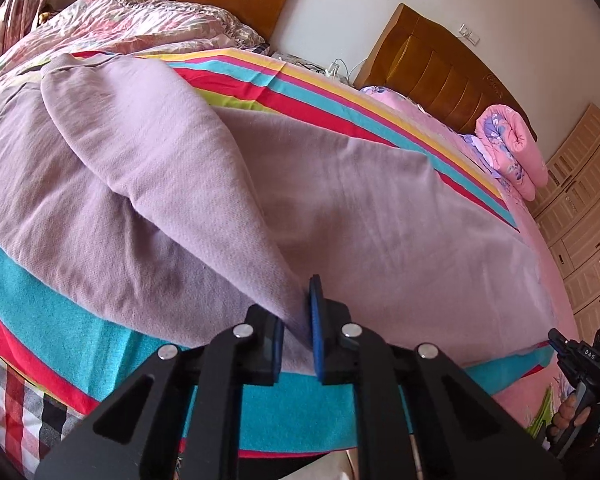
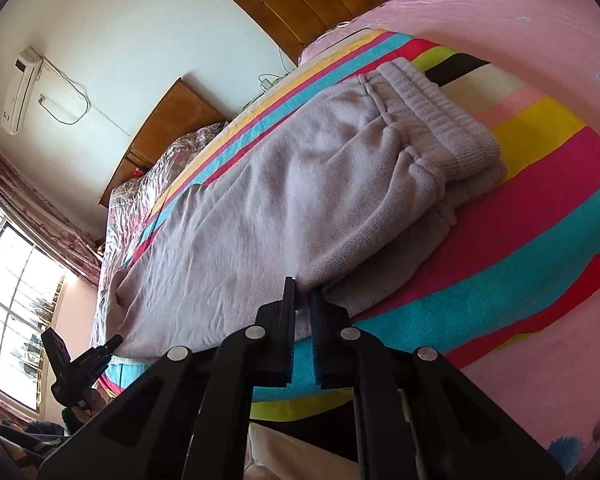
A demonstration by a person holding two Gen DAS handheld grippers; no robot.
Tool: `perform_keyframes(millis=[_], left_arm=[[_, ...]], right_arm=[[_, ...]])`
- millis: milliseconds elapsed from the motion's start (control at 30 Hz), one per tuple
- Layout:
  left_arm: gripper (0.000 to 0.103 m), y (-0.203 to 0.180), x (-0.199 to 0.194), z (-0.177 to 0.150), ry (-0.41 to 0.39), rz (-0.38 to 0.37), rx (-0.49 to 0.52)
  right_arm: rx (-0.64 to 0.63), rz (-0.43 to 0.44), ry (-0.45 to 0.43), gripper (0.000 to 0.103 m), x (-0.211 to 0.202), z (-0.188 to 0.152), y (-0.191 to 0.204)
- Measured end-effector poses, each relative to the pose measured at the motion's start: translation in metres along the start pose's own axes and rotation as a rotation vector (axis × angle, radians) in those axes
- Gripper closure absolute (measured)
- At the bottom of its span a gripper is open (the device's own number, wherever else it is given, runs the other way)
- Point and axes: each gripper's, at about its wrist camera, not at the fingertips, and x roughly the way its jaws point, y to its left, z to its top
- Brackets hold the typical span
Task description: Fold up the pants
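Left tool [image 1: 296, 336]: closed on the near edge of the pants [image 1: 204, 184], a pinch of lilac fabric clamped between its blue pads and drawn up into a ridge that runs away from the tool. Right tool [image 2: 303, 308]: likewise closed on the near edge of the pants [image 2: 300, 184], grey-lilac cloth caught between its dark fingers. Each tool appears at the edge of the other's view — the right tool low at the right border of the left wrist view, held in a person's hand [image 1: 572, 416], and the left tool low at the left border of the right wrist view.

The pants lie lengthwise along the near edge of the bed, resting on a striped blanket [image 1: 40, 280] of turquoise, red, pink and yellow bands. From the right wrist view the ribbed waistband [image 2: 444, 120] sits at the far right end of the garment, doubled over itself; the legs extend toward the left tool.

Beyond the blanket — a pink sheet [image 2: 520, 40] covers the rest of the bed. A rolled pink floral quilt [image 1: 512, 144] lies by the wooden headboard [image 1: 432, 68]. A second bed with a floral quilt [image 1: 132, 24] stands at the far side. An air conditioner [image 2: 20, 88] is mounted on the wall, with a window [image 2: 16, 264] below it.
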Motion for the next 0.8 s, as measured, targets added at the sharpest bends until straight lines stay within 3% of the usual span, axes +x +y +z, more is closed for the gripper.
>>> perform_keyframes(millis=[100, 167, 200, 233, 300, 400, 467, 533, 600, 700, 767, 800], left_arm=[[0.091, 0.006, 0.015, -0.006, 0.048, 0.022, -0.012], [0.089, 0.004, 0.015, -0.007, 0.032, 0.035, 0.021], [0.085, 0.002, 0.014, -0.007, 0.037, 0.044, 0.042], [0.063, 0.001, 0.01, -0.007, 0.037, 0.066, 0.054], [0.031, 0.0, -0.008, -0.009, -0.002, 0.107, 0.068], [0.023, -0.013, -0.036, -0.008, -0.114, 0.255, 0.157], [0.019, -0.032, -0.046, 0.003, -0.175, 0.221, 0.225], [0.006, -0.058, -0.041, 0.013, -0.21, 0.175, 0.296], [0.005, -0.087, -0.017, 0.017, -0.171, 0.158, 0.38], [0.005, -0.108, 0.03, 0.003, -0.057, 0.197, 0.474], [0.004, -0.1, 0.059, -0.011, 0.06, 0.222, 0.479], [0.003, -0.091, 0.06, -0.014, 0.049, 0.188, 0.439]], right_arm=[[0.008, -0.052, 0.058, 0.097, 0.018, -0.005, -0.008], [-0.012, -0.05, 0.045, 0.096, 0.019, -0.008, -0.008], [-0.018, -0.051, 0.052, 0.089, 0.016, -0.007, -0.006], [-0.029, -0.067, 0.06, 0.082, 0.013, -0.006, -0.004], [-0.074, -0.143, 0.057, 0.044, -0.001, -0.004, 0.005], [-0.222, -0.215, -0.048, 0.042, -0.024, 0.001, 0.033], [-0.322, -0.217, -0.122, 0.042, -0.025, 0.007, 0.058], [-0.418, -0.189, -0.139, 0.036, -0.009, 0.012, 0.082], [-0.504, -0.232, -0.121, 0.032, 0.017, 0.009, 0.1], [-0.621, -0.299, -0.038, 0.032, 0.053, -0.01, 0.106], [-0.666, -0.352, 0.053, 0.031, 0.071, -0.025, 0.092], [-0.645, -0.305, 0.031, 0.029, 0.065, -0.027, 0.084]])
